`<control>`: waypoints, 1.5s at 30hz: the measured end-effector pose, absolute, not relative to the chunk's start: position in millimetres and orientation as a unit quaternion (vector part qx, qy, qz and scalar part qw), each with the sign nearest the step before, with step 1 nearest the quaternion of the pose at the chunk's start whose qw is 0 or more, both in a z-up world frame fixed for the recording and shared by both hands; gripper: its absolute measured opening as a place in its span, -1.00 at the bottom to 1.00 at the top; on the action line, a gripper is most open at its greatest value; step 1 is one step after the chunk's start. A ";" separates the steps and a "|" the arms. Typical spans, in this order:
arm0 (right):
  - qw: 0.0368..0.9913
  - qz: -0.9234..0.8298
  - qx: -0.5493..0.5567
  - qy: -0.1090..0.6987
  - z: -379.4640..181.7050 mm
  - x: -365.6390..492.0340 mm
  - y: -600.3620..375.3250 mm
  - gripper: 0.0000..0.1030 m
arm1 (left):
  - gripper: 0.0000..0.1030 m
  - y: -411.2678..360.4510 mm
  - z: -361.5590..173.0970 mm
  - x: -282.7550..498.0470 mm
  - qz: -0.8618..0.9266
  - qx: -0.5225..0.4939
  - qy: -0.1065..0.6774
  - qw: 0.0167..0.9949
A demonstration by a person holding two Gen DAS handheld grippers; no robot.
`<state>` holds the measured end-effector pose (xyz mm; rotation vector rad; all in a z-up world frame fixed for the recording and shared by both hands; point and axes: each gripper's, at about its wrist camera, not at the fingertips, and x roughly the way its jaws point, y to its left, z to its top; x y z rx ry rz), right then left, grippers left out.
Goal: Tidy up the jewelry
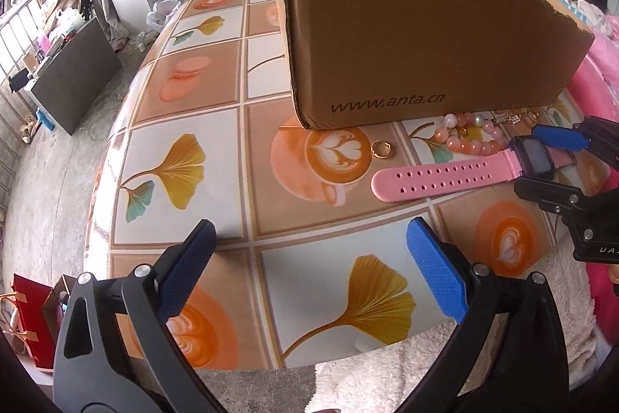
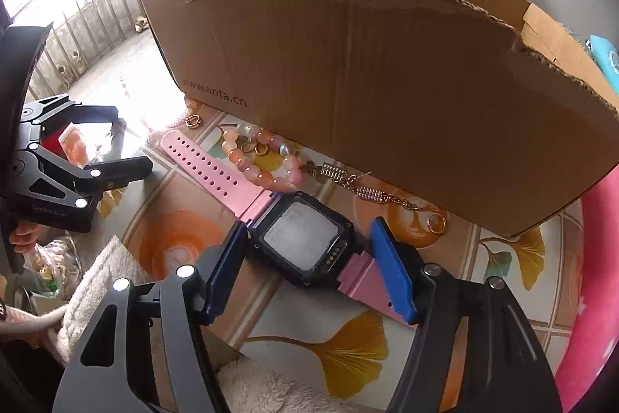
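A pink-strapped watch with a black square face [image 2: 305, 242] lies on the table in front of a torn cardboard box [image 2: 387, 80]. My right gripper [image 2: 309, 269] is open, one blue pad on each side of the watch face, with a gap on both sides. The watch [image 1: 448, 177] and the right gripper [image 1: 541, 161] also show in the left wrist view. A peach bead bracelet [image 2: 259, 161], a gold chain [image 2: 363, 188] and gold rings [image 2: 437, 223] [image 2: 192, 121] lie beside the box. My left gripper [image 1: 309, 277] is open and empty over the table's near edge.
The table [image 1: 216, 204] has a tiled leaf-and-coffee print cover. The box [image 1: 410, 26] stands at the back. A white fluffy cloth [image 1: 406, 370] lies at the near edge. Pink bedding [image 2: 592, 289] is on the right. The floor and a dark board [image 1: 77, 80] are on the left.
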<state>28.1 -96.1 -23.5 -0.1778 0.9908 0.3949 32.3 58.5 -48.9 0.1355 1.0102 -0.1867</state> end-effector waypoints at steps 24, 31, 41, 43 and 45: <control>0.789 0.337 -0.071 0.509 -13.5 28.7 -129.9 0.10 | 0.08 -22.4 -37.9 -30.7 -0.243 0.194 0.387 0.868; 0.752 0.374 -0.015 0.542 -10.5 52.2 -151.2 0.10 | -0.22 -39.0 -44.1 -21.1 -0.257 0.209 0.396 0.856; 0.735 0.393 0.036 0.552 -8.7 72.8 -174.4 0.03 | -0.73 -48.0 -43.8 -5.0 -0.249 0.183 0.411 0.858; 0.737 0.393 0.038 0.549 -6.9 76.8 -186.8 0.02 | -0.78 -43.1 -41.8 -0.1 -0.250 0.164 0.426 0.854; 0.741 0.392 0.030 0.544 -5.0 72.1 -189.7 0.02 | -0.81 -35.3 -40.5 7.5 -0.256 0.125 0.449 0.847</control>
